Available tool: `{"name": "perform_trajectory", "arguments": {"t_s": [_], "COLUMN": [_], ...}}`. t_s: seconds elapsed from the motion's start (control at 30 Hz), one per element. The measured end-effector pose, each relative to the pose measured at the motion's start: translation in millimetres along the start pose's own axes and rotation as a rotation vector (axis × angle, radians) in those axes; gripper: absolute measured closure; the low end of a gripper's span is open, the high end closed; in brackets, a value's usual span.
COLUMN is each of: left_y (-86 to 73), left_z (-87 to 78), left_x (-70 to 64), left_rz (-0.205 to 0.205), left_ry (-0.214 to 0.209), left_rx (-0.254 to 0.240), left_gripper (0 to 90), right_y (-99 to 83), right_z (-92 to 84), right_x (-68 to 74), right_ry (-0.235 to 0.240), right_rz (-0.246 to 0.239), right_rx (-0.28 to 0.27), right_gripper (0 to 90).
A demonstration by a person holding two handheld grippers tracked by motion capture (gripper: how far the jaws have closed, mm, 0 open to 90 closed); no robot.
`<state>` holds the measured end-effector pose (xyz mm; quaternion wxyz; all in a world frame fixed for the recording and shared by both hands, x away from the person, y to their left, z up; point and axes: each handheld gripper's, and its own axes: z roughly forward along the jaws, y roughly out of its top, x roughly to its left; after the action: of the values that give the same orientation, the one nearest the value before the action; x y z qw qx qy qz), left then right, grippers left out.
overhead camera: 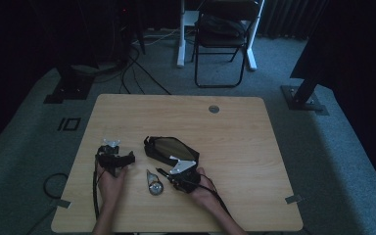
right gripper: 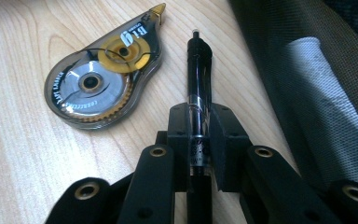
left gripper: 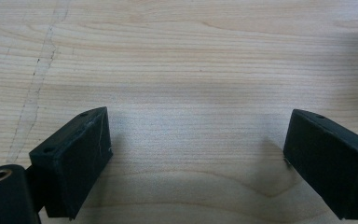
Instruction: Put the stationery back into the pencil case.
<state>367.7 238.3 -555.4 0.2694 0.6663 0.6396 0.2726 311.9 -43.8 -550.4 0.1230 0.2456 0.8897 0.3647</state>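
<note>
Between the two black pads of the right claw (right gripper: 199, 135) sits a slim black pen with a clear band on its barrel (right gripper: 199, 84), clamped tight across its middle and lying low over the light wooden desk (right gripper: 18, 140), its tip pointing toward twelve o'clock in the right gripper view. At ten o'clock from that grip, just beside the pen but apart from it, lies a teardrop-shaped correction tape dispenser of smoky clear plastic with a gold and silver reel inside (right gripper: 105, 84), flat on the desk. At two o'clock from the grip, close beside the pen, lies a dark mesh fabric pouch (right gripper: 307, 84).

From above, the right claw (overhead camera: 169, 177) shows at the desk's near edge around six o'clock, with the pouch (overhead camera: 169, 147) right behind it and the dispenser (overhead camera: 153, 183) at nine o'clock from it. Farther toward nine o'clock, well apart from these things, the left claw (overhead camera: 120, 157) rests; its jaws stand wide apart over bare wood (left gripper: 191, 70) with nothing between them.
</note>
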Motion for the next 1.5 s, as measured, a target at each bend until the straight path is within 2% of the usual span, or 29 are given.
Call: {"name": "perform_trajectory", "arguments": {"t_s": [1.5], "left_y": [0.0], "left_z": [0.1], "left_x": [-0.1], "left_rz": [-0.002], "left_ry": [0.0], "left_rx": [-0.002], "left_gripper": [7.8], "right_y": [22.8], "right_z": [-30.0], "right_x": [11.1], "right_ry": [-0.011], "right_rz": [-0.06], "right_rx": [-0.099], "right_gripper": [79.5]}}
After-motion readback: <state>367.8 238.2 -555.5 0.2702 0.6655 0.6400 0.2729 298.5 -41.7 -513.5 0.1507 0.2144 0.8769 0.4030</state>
